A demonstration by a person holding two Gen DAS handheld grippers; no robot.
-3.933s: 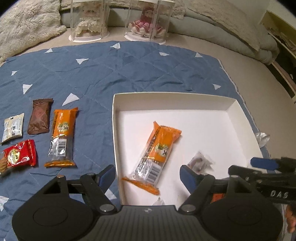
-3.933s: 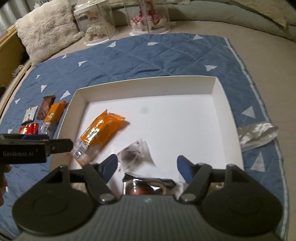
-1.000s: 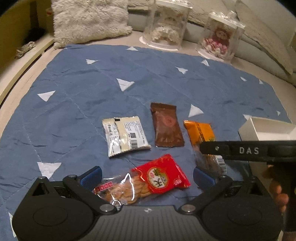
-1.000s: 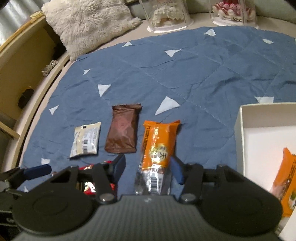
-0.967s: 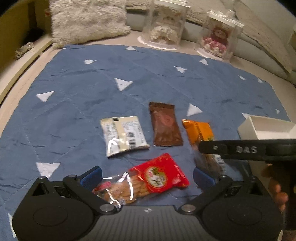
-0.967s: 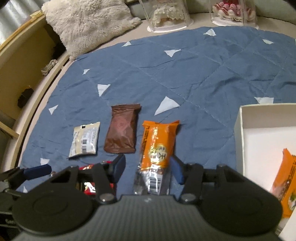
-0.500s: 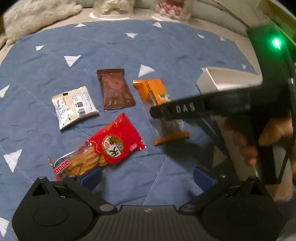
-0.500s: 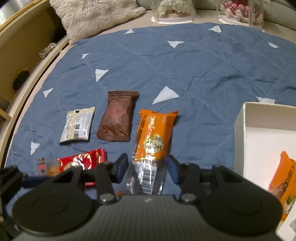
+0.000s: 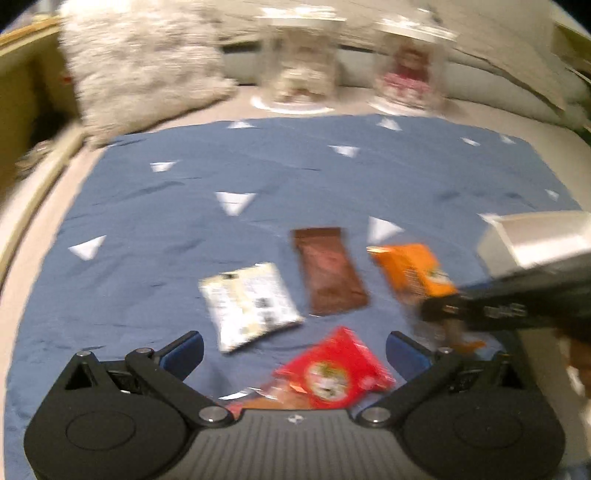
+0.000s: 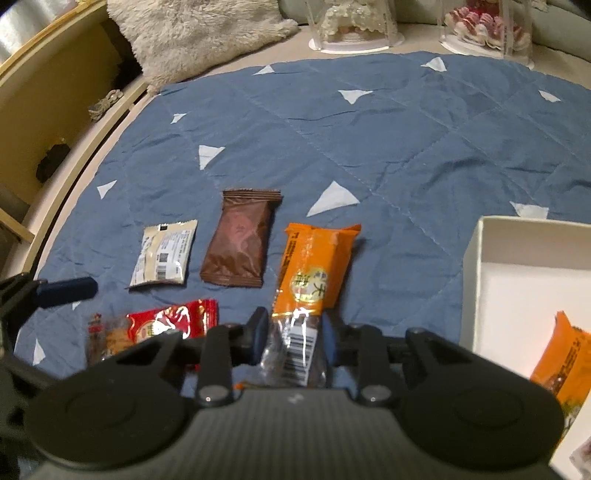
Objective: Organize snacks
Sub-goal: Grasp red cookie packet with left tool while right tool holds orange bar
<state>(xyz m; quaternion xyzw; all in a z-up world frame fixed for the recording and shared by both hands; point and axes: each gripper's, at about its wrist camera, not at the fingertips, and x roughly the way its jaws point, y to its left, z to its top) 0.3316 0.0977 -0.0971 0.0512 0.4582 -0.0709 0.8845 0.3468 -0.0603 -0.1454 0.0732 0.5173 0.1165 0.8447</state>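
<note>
Several snack packets lie on a blue quilt. My right gripper [image 10: 293, 332] has its jaws closing on the clear near end of the orange packet [image 10: 314, 266], and the pads press its sides. My left gripper [image 9: 295, 349] hangs open just above the red cracker packet [image 9: 332, 373], gripping nothing. A brown packet [image 10: 240, 243] and a white packet [image 10: 162, 254] lie left of the orange one. In the blurred left wrist view, the right gripper [image 9: 436, 310] crosses the orange packet [image 9: 410, 273].
A white box [image 10: 476, 277] sits at the right with another orange packet [image 10: 565, 354] inside. A fluffy cushion [image 10: 199, 33] and two clear doll cases [image 10: 354, 22] stand beyond the quilt. A wooden shelf edge [image 10: 55, 96] runs along the left.
The right gripper's jaws have narrowed onto the orange packet's clear end. The left wrist view has swung and now shows the red packet between its open fingers again.
</note>
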